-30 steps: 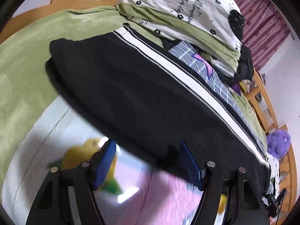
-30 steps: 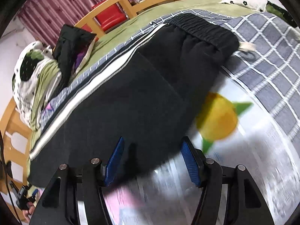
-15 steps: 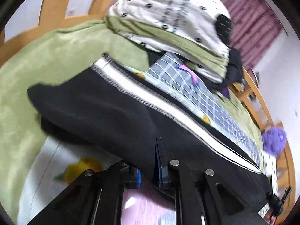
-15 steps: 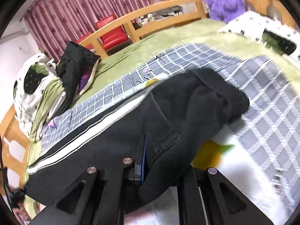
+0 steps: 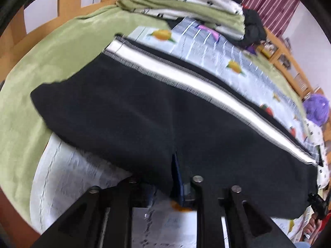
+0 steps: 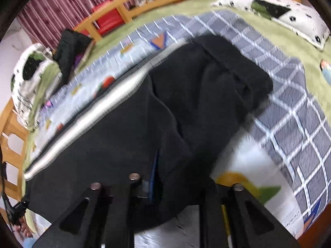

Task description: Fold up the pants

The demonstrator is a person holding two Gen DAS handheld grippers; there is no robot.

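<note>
Both the left tongs [image 5: 174, 177] and right tongs [image 6: 156, 177] pinch the near edge of the pants [image 5: 144, 113], which lie crosswise.

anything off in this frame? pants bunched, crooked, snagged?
Mostly fine. Both claws, left claw and right claw, are shut on the near edge of the black pants. The one oddity: the waistband end is rumpled and humped on the checked sheet, while the white side stripe runs straight.
</note>
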